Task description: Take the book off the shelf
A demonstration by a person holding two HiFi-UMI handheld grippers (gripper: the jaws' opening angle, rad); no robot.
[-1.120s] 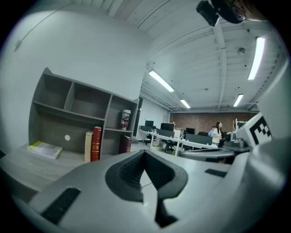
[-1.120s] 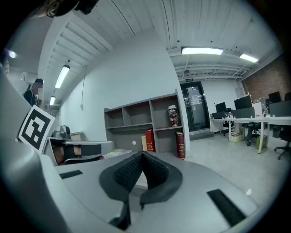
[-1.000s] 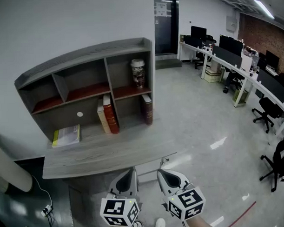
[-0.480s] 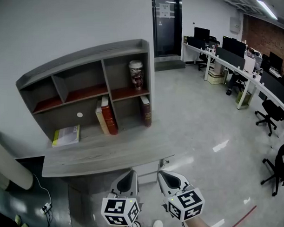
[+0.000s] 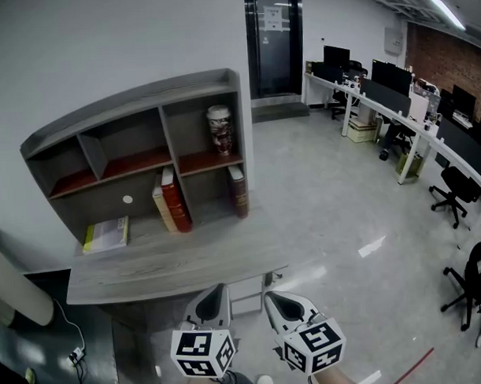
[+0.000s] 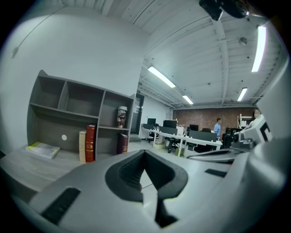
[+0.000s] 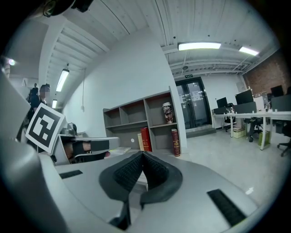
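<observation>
A grey shelf unit (image 5: 104,125) stands on a grey desk (image 5: 164,261) against the wall. In its lower row a red book (image 5: 174,199) stands upright beside a tan book (image 5: 160,209), and a dark red book (image 5: 238,190) stands in the right compartment. The same red book (image 6: 90,143) shows in the left gripper view, and again (image 7: 145,139) in the right gripper view. My left gripper (image 5: 214,294) and right gripper (image 5: 277,298) hang side by side below the desk's front edge, both shut and empty, well short of the shelf.
A patterned jar (image 5: 218,130) stands in the upper right compartment. A yellow-green booklet (image 5: 105,234) lies flat at the lower left. Office desks with monitors and chairs (image 5: 411,110) fill the right side. A person (image 6: 218,126) stands far off.
The shelf and desk have shifted slightly left and down in the head view as the head turned. Both grippers stay in the same place, still shut.
</observation>
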